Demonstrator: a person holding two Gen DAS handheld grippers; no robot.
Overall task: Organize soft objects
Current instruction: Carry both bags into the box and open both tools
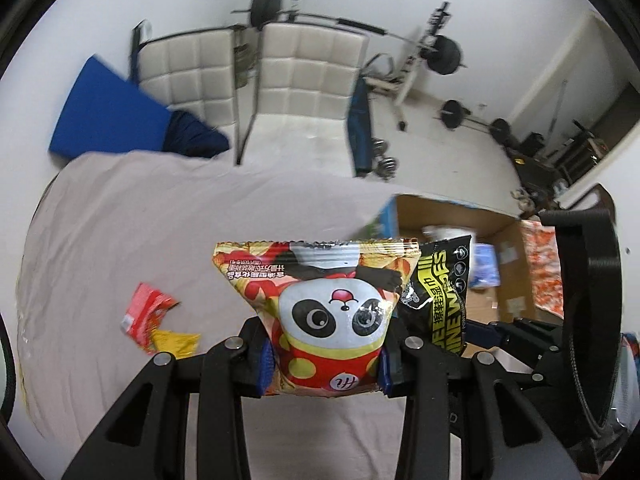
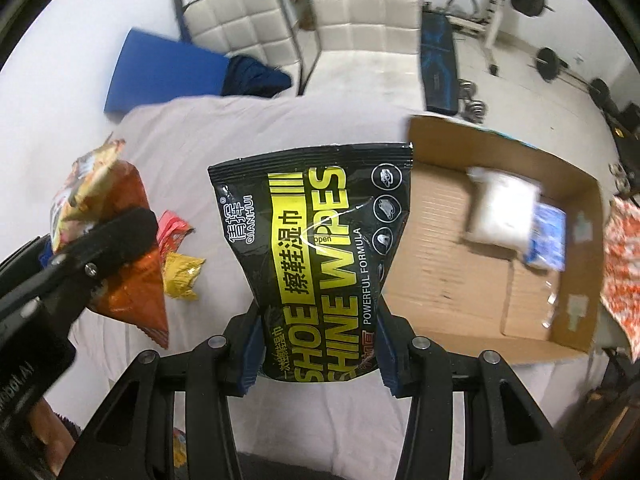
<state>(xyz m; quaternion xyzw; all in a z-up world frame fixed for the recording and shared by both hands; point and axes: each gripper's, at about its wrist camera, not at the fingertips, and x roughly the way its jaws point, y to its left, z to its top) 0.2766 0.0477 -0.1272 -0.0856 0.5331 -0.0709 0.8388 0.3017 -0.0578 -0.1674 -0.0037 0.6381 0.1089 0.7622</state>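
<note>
My left gripper (image 1: 325,368) is shut on a panda snack bag (image 1: 320,304), held above the bed. From the right wrist view this bag (image 2: 108,240) shows at the left, clamped in the left gripper. My right gripper (image 2: 318,360) is shut on a black shoe shine wipes pack (image 2: 316,240), held up beside the cardboard box (image 2: 440,280). The wipes pack also shows in the left wrist view (image 1: 436,292). The box (image 1: 496,248) holds a white soft pack (image 2: 502,212) and a blue pack (image 2: 550,236).
A red wrapper (image 1: 146,312) and a yellow wrapper (image 1: 176,342) lie on the light bedsheet (image 1: 160,220). Two white chairs (image 1: 308,72), a blue mat (image 1: 104,108) and weight equipment (image 1: 444,52) stand beyond the bed. An orange patterned cloth (image 2: 622,268) hangs right of the box.
</note>
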